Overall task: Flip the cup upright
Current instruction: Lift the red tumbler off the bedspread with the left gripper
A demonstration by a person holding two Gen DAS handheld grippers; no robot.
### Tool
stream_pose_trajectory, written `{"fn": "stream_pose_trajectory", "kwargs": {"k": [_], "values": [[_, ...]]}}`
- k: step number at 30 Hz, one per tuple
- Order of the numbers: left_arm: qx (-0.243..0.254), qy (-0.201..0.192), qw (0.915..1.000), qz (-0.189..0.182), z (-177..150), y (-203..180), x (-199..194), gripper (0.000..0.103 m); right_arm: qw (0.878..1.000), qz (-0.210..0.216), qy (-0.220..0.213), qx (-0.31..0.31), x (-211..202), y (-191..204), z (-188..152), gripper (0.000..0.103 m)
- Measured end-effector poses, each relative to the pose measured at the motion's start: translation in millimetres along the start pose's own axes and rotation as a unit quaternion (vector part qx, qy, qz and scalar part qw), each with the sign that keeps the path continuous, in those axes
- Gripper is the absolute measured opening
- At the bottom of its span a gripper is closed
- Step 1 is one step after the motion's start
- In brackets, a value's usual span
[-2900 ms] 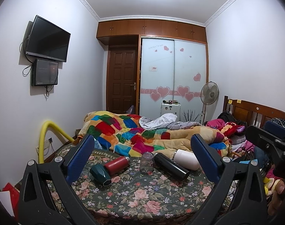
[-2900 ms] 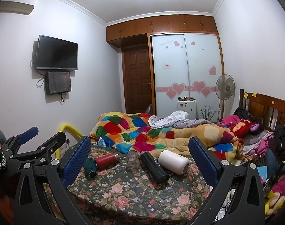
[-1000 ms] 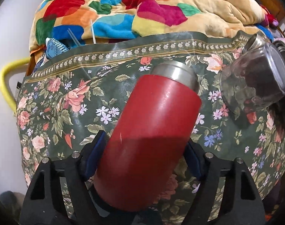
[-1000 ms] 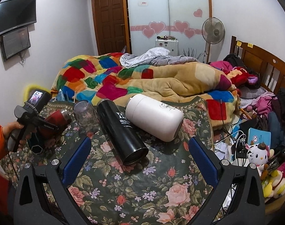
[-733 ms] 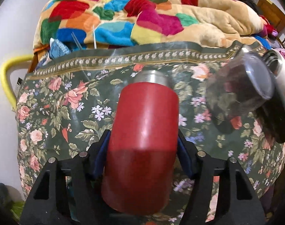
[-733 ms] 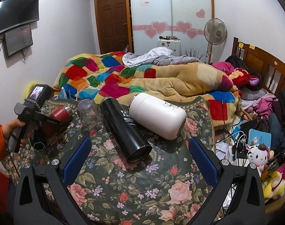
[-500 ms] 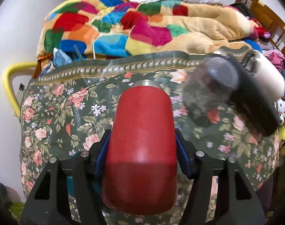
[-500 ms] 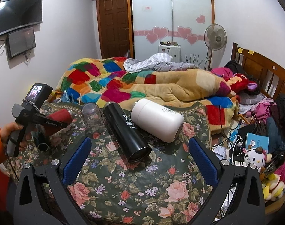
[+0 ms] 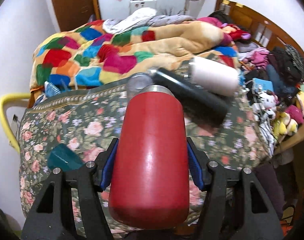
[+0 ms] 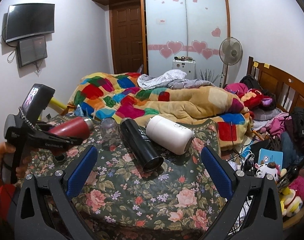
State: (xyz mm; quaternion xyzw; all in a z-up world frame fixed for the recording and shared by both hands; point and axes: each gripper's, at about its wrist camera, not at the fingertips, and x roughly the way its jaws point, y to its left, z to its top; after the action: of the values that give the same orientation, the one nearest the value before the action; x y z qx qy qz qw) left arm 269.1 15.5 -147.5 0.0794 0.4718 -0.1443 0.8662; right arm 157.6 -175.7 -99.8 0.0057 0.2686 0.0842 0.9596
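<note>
My left gripper is shut on a red cup with a steel rim, held above the floral table cloth with the rim pointing away and slightly up. In the right wrist view the red cup is lifted off the table at the left, tilted, in the left gripper. My right gripper is open and empty over the table's near side. A black cup, a white cup and a teal cup lie on their sides.
A clear glass stands upside down between the red and black cups. A patchwork blanket lies on the bed behind the table. Toys and cables crowd the right side. A yellow pipe is at the left.
My left gripper closed on the red cup and has lifted it off the table, tilting its rim end upward. My right gripper stayed open and drew back a little.
</note>
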Motion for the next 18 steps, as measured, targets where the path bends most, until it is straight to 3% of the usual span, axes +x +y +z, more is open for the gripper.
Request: {"fn": "stream_pose_trajectory", "kwargs": {"k": [7, 13, 18], "values": [[0.017, 0.000, 0.9996, -0.023, -13, -41, 3, 0.063, 1.000, 0.005, -0.009, -0.003, -14, -2, -6, 0.103], [0.014, 0.015, 0.9993, -0.032, -30, -67, 34, 0.063, 1.000, 0.006, -0.003, -0.004, -17, -5, -15, 0.103], [0.014, 0.032, 0.9993, -0.014, -47, -78, 64, 0.063, 1.000, 0.002, 0.007, -0.010, -17, -8, -21, 0.103]]}}
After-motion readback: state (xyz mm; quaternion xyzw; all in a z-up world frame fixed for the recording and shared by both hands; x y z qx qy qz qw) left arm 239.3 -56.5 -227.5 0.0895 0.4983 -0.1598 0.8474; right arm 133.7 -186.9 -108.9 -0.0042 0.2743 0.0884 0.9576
